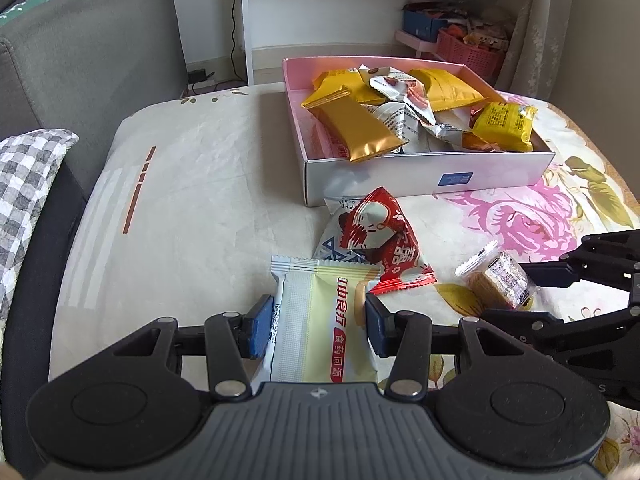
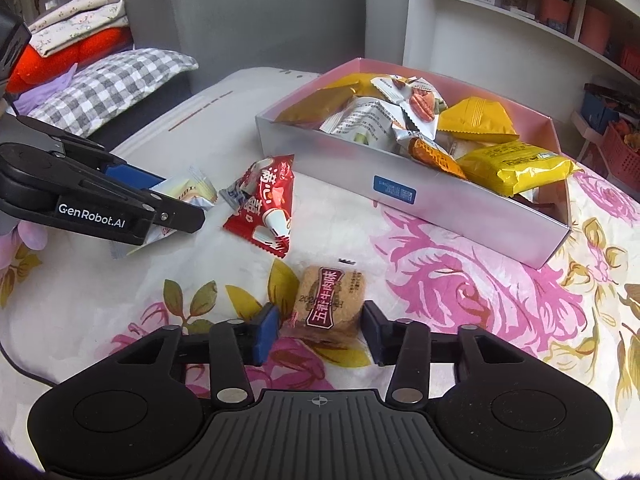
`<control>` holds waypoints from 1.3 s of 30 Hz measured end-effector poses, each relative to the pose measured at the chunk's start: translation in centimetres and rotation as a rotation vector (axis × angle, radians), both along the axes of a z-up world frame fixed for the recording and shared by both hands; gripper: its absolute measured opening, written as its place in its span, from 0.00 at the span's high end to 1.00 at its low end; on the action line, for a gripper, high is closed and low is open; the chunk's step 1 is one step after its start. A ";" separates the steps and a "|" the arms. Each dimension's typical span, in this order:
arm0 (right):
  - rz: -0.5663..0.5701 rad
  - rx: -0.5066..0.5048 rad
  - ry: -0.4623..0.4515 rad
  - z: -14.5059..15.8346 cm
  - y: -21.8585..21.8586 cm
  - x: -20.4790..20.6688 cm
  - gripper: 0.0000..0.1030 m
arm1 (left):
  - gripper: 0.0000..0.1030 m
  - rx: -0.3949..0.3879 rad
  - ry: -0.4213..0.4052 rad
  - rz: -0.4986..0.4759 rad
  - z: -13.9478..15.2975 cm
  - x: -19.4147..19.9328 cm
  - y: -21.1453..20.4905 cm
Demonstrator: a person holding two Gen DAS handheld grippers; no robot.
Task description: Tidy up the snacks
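With the left gripper [image 1: 319,326] clamped on the pale yellow packet [image 1: 326,322] and the right gripper [image 2: 320,330] parted loosely around the brown biscuit [image 2: 329,307] near the bedspread's [image 2: 460,300] front edge, a shallow pinch could let it slip short of the box [image 2: 420,208]

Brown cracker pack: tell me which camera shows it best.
The right wrist view: the brown cracker pack lies close and central, label readable, between that claw's pads. The left wrist view catches it small, near the right edge.

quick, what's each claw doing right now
Left claw: shut on the pale yellow-green snack packet.
Right claw: around the brown biscuit pack, a gap at each pad, so open, not gripping.
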State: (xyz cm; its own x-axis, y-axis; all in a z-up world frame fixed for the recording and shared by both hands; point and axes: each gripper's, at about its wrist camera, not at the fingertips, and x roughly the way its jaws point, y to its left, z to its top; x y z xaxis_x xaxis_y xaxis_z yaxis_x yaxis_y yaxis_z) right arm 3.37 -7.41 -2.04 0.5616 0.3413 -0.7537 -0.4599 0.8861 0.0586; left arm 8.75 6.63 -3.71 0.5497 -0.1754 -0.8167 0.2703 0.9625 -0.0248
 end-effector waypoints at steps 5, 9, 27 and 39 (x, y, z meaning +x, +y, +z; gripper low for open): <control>0.000 0.001 -0.020 0.5 0.0 -0.1 0.62 | 0.57 -0.006 -0.009 -0.001 0.5 -0.1 -0.1; -0.018 0.034 -0.042 1.5 -0.5 0.0 0.62 | 0.57 -0.024 -0.027 0.001 1.4 -0.2 0.0; -0.191 0.210 -0.110 4.7 -5.0 3.1 0.62 | 0.57 -0.119 -0.141 0.012 3.9 1.3 -1.9; -0.302 0.322 -0.147 5.0 -8.6 6.3 0.61 | 0.57 -0.188 -0.208 0.006 3.8 3.8 -5.6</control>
